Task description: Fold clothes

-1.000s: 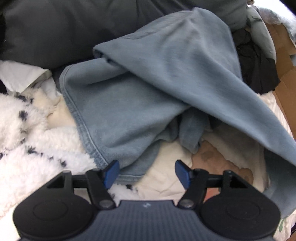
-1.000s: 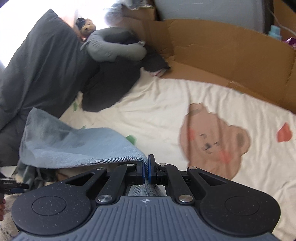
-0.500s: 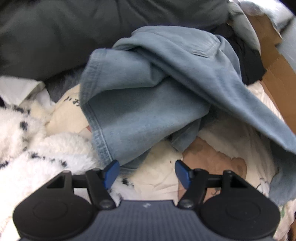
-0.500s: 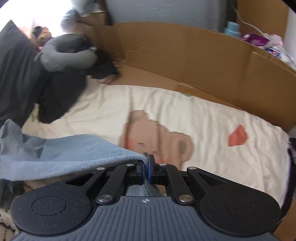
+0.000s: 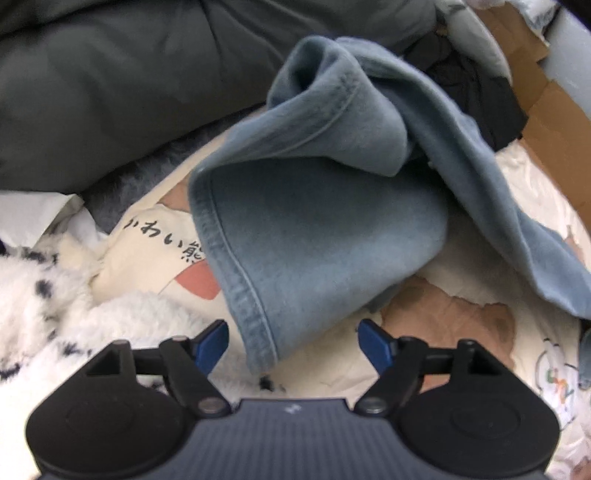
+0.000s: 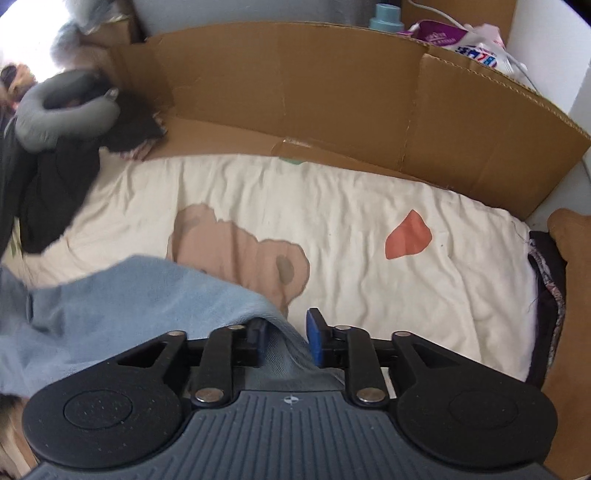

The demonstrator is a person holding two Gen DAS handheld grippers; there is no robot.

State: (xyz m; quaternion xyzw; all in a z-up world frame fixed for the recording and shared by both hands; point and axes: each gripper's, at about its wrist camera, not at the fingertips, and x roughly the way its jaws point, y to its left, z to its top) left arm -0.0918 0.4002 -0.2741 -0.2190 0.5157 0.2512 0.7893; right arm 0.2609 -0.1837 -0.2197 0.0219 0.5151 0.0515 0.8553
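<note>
A cream bear-print sheet [image 6: 332,206] covers the bed, and a brown cardboard wall [image 6: 332,92] stands along its far edge. Behind that wall a blue bottle top [image 6: 384,16] and a purple-and-white packet [image 6: 461,40] show; what holds them cannot be told. The middle and right of the sheet lie bare, up to its right edge. At the far left a grey neck pillow [image 6: 55,110] rests on dark clothing [image 6: 55,192].

In the left wrist view, a dark grey pillow [image 5: 110,92] fills the top, and white spotted fleece [image 5: 55,295] lies at lower left.

The blue garment [image 5: 314,229] lies bunched on the sheet. Its stitched hem corner reaches between the spread fingers of the left hand-held gripper [image 5: 293,345], which grips nothing. The right hand-held gripper [image 6: 286,338] stands part open, with the garment's edge draped between its blue pads [image 6: 314,338], loose rather than pinched.
</note>
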